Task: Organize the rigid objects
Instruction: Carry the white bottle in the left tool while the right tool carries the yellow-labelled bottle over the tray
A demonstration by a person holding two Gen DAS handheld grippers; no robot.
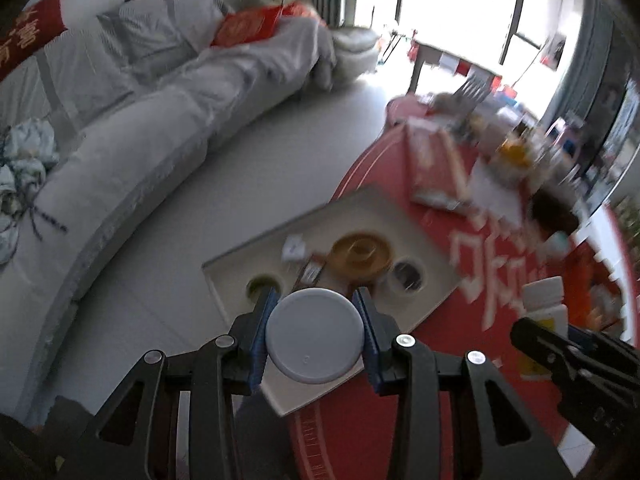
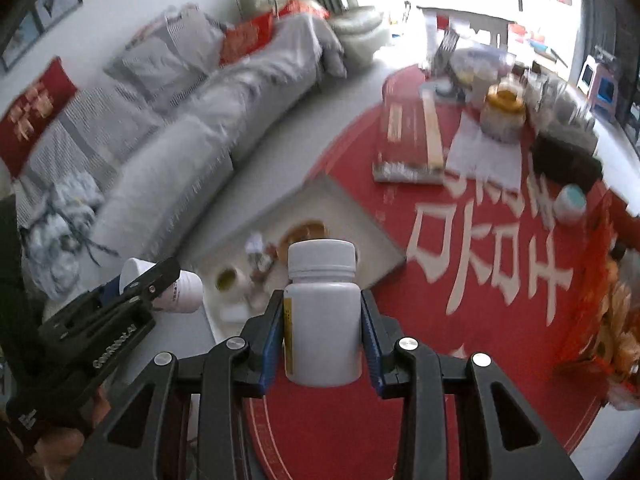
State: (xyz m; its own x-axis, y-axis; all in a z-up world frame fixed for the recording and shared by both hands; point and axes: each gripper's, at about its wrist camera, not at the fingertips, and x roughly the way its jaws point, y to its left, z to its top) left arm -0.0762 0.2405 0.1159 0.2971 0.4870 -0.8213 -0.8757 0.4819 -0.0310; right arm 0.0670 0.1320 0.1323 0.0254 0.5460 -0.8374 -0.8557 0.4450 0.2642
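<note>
Two bottles: both white, one per gripper, above the red table (image 2: 500,320)
Left gripper (image 1: 316,340): clamped on white bottle (image 1: 315,336); seen end-on, only the round cap was visible
Tray (image 1: 400,216): cream, at table edge; held yellow dish (image 1: 360,254), two small cups, blurred scraps hard to identify
Right gripper (image 2: 322,336): pinched upright bottle (image 2: 322,320), yellow label edge visible, base cut off by fingers
Far clutter: motion-blurred
</note>
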